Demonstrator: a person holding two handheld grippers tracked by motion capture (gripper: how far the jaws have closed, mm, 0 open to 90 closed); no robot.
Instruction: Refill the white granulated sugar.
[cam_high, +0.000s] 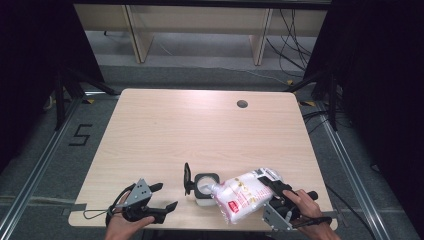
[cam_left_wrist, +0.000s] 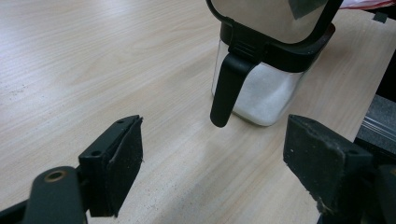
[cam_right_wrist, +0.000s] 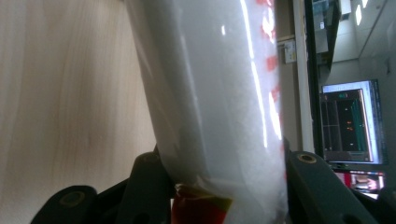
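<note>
Jar (cam_high: 206, 189): we log a clear square container with a black rim, about half full of white grains, standing near the front edge of the surface (cam_high: 200, 125), its black flip lid (cam_high: 187, 178) raised upright on the left.
Bag (cam_high: 245, 194): we log a clear plastic pouch of white grains with red print, tilted, its cut corner at the jar's mouth.
Right hand-held gripper (cam_high: 276, 189): we see it clamped across the bag's far end, jaws partly closed on both sides.
Left hand-held gripper (cam_high: 167, 196): we see it wide open, holding nothing, left of the jar.
Left gripper view: we note the jar's hanging black tab (cam_left_wrist: 227, 88) and the grain level.
Right gripper view: we note the bag's red bottom seam (cam_right_wrist: 198, 205) between the jaws, and a lit screen (cam_right_wrist: 350, 122) beyond.
</note>
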